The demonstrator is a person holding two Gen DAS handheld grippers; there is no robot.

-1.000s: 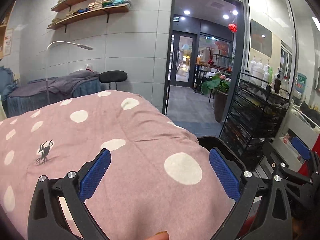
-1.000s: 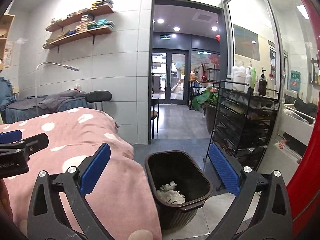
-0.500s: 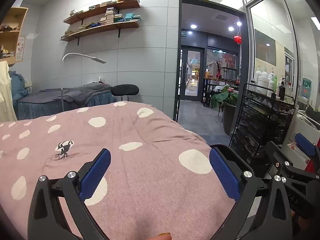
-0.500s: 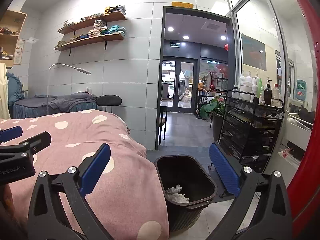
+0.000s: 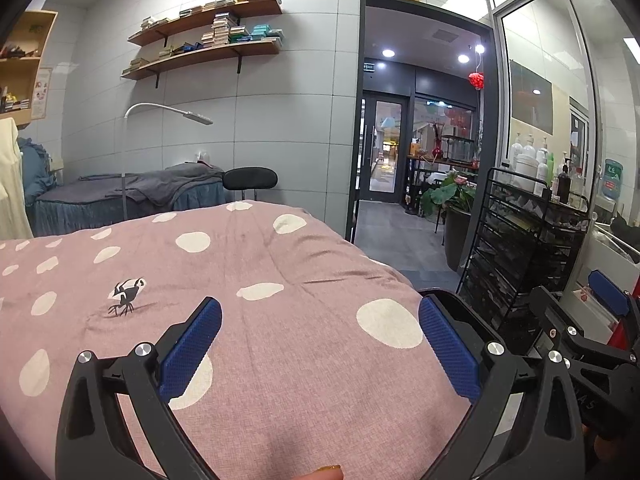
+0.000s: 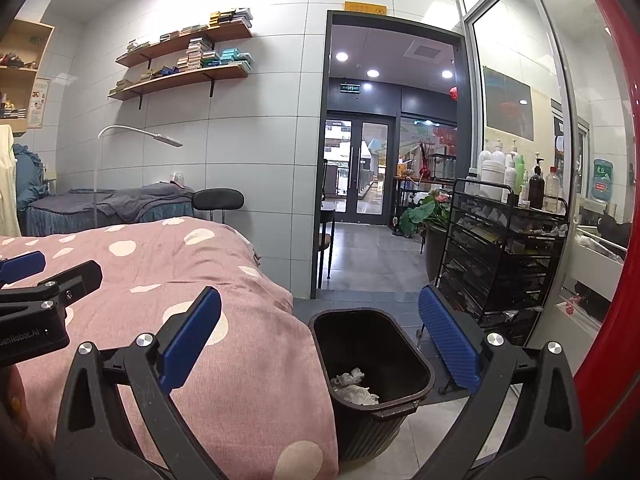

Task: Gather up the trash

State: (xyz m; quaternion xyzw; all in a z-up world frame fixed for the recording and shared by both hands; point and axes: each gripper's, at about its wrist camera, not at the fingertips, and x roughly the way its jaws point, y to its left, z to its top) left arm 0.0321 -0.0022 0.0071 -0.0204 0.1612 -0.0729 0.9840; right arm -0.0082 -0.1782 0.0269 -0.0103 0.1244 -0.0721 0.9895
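A black trash bin [image 6: 370, 364] stands on the floor beside the bed's end; crumpled white tissues [image 6: 354, 386] lie in its bottom. In the left wrist view only its rim [image 5: 460, 300] shows past the bed. My right gripper [image 6: 320, 332] is open and empty, above the bin and the bed edge. My left gripper [image 5: 320, 336] is open and empty, held over the pink polka-dot bedspread [image 5: 240, 300]. It also shows in the right wrist view [image 6: 36, 280] at the left. The right gripper shows in the left wrist view [image 5: 592, 312] at the right.
A black wire trolley [image 6: 500, 260] with bottles on top stands right of the bin. A doorway [image 6: 360, 184] opens behind onto a corridor. A second bed with grey covers [image 5: 132, 196], a floor lamp [image 5: 168, 110] and a black stool [image 5: 250, 179] stand by the back wall.
Both grippers have risen and pulled back a little; more of the room and the bedspread shows, and the bin sits lower in the right wrist view. Both jaws stay open.
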